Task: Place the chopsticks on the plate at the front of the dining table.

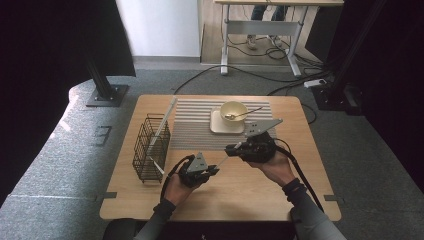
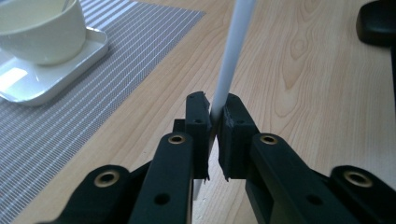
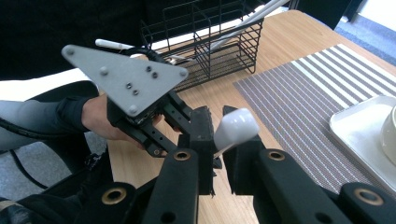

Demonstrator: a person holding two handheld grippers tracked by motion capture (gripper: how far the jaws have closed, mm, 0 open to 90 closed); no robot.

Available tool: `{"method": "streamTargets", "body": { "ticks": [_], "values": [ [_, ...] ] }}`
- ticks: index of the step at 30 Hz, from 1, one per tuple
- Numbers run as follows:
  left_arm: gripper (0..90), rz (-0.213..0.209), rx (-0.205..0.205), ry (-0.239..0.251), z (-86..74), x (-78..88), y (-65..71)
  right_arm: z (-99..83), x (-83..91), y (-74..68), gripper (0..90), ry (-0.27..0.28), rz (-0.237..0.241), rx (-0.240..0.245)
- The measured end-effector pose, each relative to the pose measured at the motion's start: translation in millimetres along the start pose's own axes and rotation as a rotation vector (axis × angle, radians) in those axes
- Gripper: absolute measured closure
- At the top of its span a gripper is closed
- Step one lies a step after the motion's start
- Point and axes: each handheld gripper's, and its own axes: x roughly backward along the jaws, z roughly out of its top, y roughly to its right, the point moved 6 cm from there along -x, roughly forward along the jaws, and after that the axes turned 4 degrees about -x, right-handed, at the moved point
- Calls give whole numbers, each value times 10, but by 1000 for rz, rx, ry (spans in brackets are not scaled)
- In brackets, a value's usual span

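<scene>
Here, both grippers are holding one thin white utensil [image 1: 223, 161] above the bare wood of the table [image 1: 240, 195]; the left gripper [image 1: 216, 170] is pinching its slim handle, jaws drawn narrow around it, and the left gripper view is showing the white stick [image 2: 232, 56] rising out from between the pads; the right gripper [image 1: 231, 149] is clamping the other end, its jaws also narrow, with the rounded white tip [image 3: 236, 127] poking out between them in the right gripper view; the utensil is hanging in the air between the two hands, just in front of the striped mat [image 1: 195, 132]; a cream bowl [image 1: 233, 111] with a spoon [image 1: 245, 114] is sitting on a small tray [image 1: 218, 126] on that mat; a black wire basket [image 1: 151, 148] is standing at the table's left side, with long pale utensils [image 1: 165, 122] leaning out of it.
</scene>
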Motion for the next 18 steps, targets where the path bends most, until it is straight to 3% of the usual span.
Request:
{"method": "streamTargets", "body": {
  "ticks": [4, 7, 13, 16, 18],
  "values": [
    [852, 8, -36, -2, 3, 1, 39, -7, 0, 64, 814, 12, 15, -35],
    [858, 3, -17, -8, 8, 1, 50, -20, -7, 145, 764, 23, 1, -59],
    [859, -7, 11, -38, -10, -21, 55, -19, -54, 289, 392, 41, -146, -73],
    [859, -12, 12, -50, -17, -33, 71, 1, -89, 357, 273, 70, -231, -70],
    [859, -16, 13, -50, -17, -32, 79, -10, -118, 399, 250, 62, -294, -50]
  ]
}}
